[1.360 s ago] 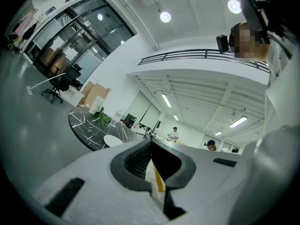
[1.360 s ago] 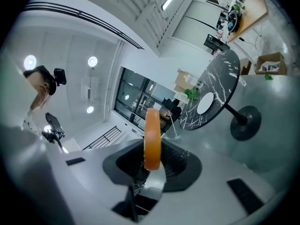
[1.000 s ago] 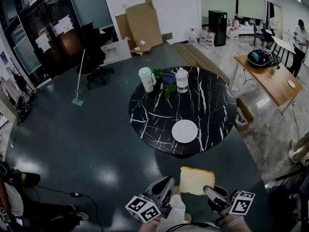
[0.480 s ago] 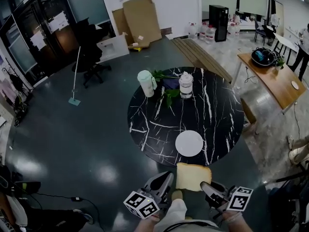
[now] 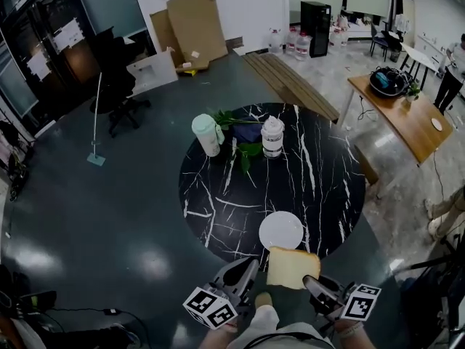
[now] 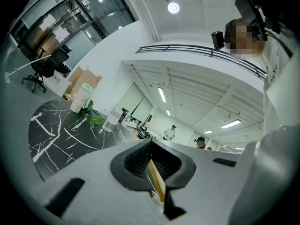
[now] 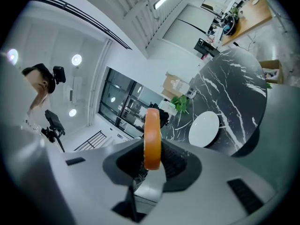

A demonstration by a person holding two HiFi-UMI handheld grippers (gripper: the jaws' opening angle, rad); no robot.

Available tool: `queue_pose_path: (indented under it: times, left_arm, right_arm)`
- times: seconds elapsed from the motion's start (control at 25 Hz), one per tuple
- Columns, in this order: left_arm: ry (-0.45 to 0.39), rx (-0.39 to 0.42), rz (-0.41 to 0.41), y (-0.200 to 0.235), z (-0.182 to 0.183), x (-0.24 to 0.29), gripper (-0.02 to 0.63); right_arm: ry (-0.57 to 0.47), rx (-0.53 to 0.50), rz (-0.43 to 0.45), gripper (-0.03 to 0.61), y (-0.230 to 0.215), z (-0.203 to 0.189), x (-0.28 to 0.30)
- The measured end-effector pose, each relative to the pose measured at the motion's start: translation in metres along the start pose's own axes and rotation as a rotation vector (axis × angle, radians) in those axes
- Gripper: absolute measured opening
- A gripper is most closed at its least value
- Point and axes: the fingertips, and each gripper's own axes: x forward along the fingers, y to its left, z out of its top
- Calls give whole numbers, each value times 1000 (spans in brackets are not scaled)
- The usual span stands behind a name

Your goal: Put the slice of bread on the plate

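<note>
The tan slice of bread (image 5: pixel 293 267) hangs flat in the air at the near edge of the round black marble table (image 5: pixel 218 187), just short of the white plate (image 5: pixel 281 230). My right gripper (image 5: pixel 311 282) is shut on the slice's right side; in the right gripper view the orange crust (image 7: pixel 152 137) stands edge-on between the jaws, with the plate (image 7: pixel 204 129) beyond. My left gripper (image 5: pixel 251 266) reaches the slice's left side, and a thin yellow edge of bread (image 6: pixel 157 184) sits between its nearly closed jaws.
A pale green cup (image 5: pixel 206 134), a lidded glass jar (image 5: pixel 272 137) and green leaves (image 5: pixel 243 151) stand at the table's far side. An office chair (image 5: pixel 116 86) and cardboard (image 5: pixel 190 24) lie beyond. A wooden desk (image 5: pixel 396 115) is at the right.
Both grippers and the bread have come forward to the table. The plate, which lay well ahead of the slice, now sits just beyond its far edge.
</note>
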Motion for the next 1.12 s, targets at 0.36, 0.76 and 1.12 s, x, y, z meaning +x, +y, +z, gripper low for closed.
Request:
queue_pose_path:
  times: [0.36,0.76,1.12]
  left_arm:
    - [55,-50,0,26,-28,29,6]
    - [40,-86,105,62,-47,37,6]
    - [-48,-19,162,83,-42,44,6]
  right_arm:
    - [30,50,-42,91,-37,-1,19]
    - [47,49,-34,91,-90,30,67]
    - [48,168,-77,91,-133,32,98]
